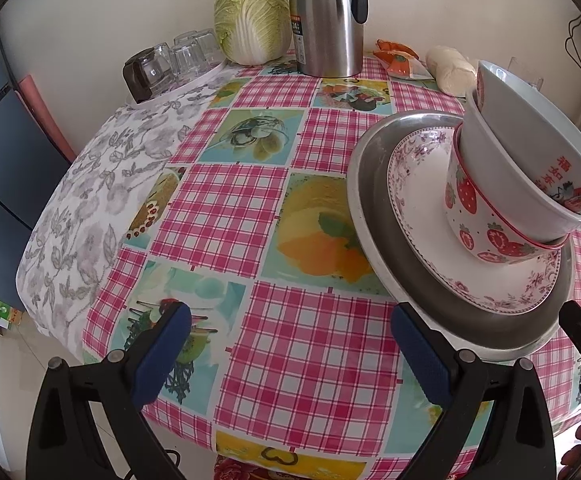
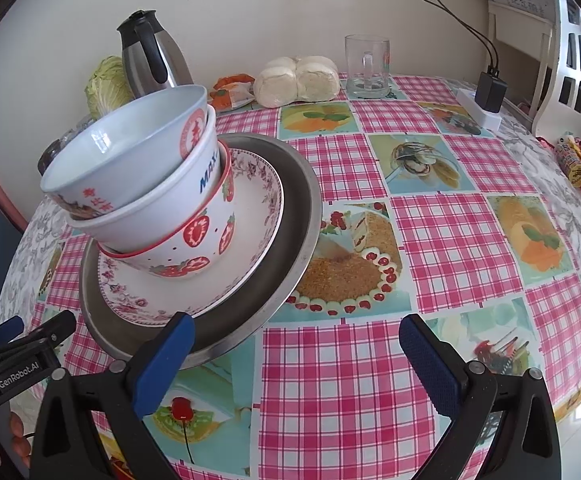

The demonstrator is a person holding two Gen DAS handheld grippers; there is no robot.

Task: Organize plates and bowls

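Pink-checked oilcloth covers the table (image 2: 442,232), which fills both wrist views and carries the stack of crockery. Largest in that stack is a steel tray (image 1: 374,216) at right of centre in my left view and left of centre in my right view; its near rim lies just beyond one fingertip of each gripper. On it sits a floral plate (image 2: 250,216), and on the plate a strawberry bowl (image 2: 194,248), a white bowl (image 2: 158,216) nested in that, and a red-lettered bowl (image 2: 130,152) tilted on top. A steel thermos jug (image 1: 328,20) and a cabbage (image 1: 252,16) stand at the upper centre of my left view; a glass mug (image 2: 367,66) stands at the top of my right view. My left gripper (image 1: 290,356) and my right gripper (image 2: 296,360) both hang at the bottom of their frames, blue-padded fingers spread wide, gripping nothing.
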